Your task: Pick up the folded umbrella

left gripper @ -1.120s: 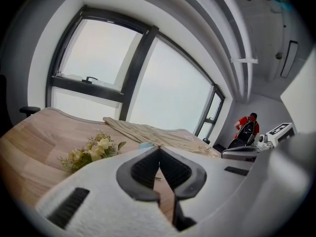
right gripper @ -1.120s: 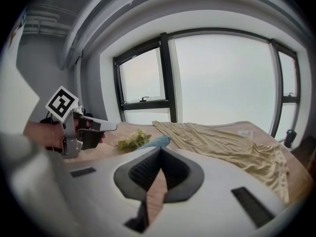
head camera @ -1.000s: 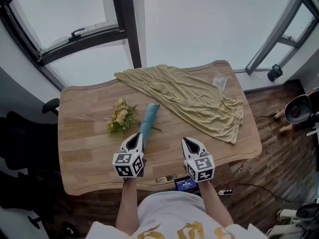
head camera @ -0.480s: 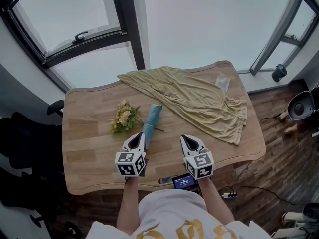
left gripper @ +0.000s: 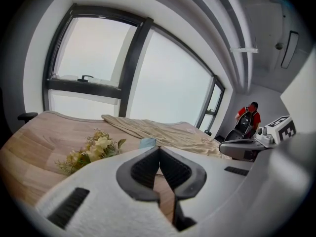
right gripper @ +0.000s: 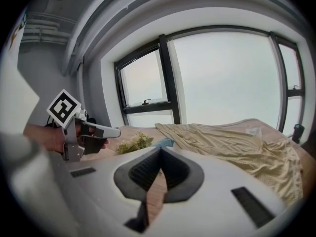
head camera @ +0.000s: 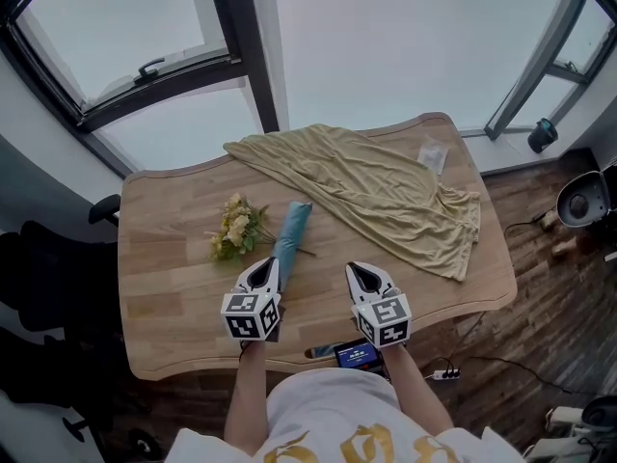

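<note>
No shift since earlier: left gripper (head camera: 269, 262) and right gripper (head camera: 356, 269) short of folded umbrella (head camera: 290, 230), jaws clenched, empty. Probably light, stiff-cored, slick-skinned; best gripped mid-length.

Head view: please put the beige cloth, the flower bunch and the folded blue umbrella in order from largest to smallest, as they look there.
1. The beige cloth, clearly the largest.
2. The flower bunch and the folded blue umbrella: they look about alike, so I do not rank them.
</note>
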Demonstrator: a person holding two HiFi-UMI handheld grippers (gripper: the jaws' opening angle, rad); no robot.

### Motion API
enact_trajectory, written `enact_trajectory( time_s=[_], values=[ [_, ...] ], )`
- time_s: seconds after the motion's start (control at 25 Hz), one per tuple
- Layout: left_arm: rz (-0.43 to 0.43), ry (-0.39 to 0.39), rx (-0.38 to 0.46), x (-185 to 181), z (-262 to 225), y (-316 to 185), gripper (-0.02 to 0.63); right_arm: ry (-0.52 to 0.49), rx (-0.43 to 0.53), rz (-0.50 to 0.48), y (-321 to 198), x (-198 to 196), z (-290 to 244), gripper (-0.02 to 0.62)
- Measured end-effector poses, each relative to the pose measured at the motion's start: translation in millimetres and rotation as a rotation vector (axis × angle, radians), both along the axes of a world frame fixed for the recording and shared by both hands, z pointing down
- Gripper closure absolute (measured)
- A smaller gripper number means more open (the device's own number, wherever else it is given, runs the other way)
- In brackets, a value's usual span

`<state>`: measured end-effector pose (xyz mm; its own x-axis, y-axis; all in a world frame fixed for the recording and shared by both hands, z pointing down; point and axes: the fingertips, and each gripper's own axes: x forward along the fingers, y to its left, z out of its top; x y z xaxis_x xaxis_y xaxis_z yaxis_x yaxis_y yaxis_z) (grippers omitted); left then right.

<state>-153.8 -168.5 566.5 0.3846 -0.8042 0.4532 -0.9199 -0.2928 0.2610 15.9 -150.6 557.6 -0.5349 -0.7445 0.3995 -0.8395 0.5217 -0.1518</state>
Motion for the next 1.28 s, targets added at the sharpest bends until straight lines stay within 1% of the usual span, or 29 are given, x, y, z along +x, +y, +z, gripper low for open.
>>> enact_trajectory(
  time_s=[0.16,0.48,0.64,0.76,0.92,0.96,1.04,1.12,1.24,1.28],
  values=[
    [0.017,0.0,-0.031,2,9,-7,0.586,0.001,-0.02,0.01,-4,2,8,0.584],
    [0.069,-0.046,-0.11,4,33,-22,0.584,0.004,-0.055,0.019,-20,1,23,0.584],
    [0.126,-0.054,-0.177,9,49,-30,0.584,0.004,-0.079,0.019,-25,0,33,0.584],
    [0.147,-0.048,-0.228,9,61,-38,0.584,0.002,-0.096,0.018,-29,-2,40,0.584],
    [0.171,-0.065,-0.257,8,71,-44,0.577,0.01,-0.122,0.007,-33,-6,51,0.584],
    [0.178,-0.066,-0.264,9,74,-46,0.55,0.013,-0.125,0.003,-35,-7,54,0.584],
    [0.194,-0.078,-0.287,11,80,-48,0.535,0.014,-0.13,-0.001,-41,-9,57,0.584],
    [0.207,-0.111,-0.308,11,88,-51,0.506,0.011,-0.137,-0.006,-46,-11,61,0.584],
    [0.213,-0.149,-0.347,8,101,-57,0.385,0.013,-0.157,-0.015,-51,-14,68,0.584],
    [0.22,-0.154,-0.365,8,105,-59,0.362,0.013,-0.163,-0.014,-53,-14,70,0.584]
  ],
)
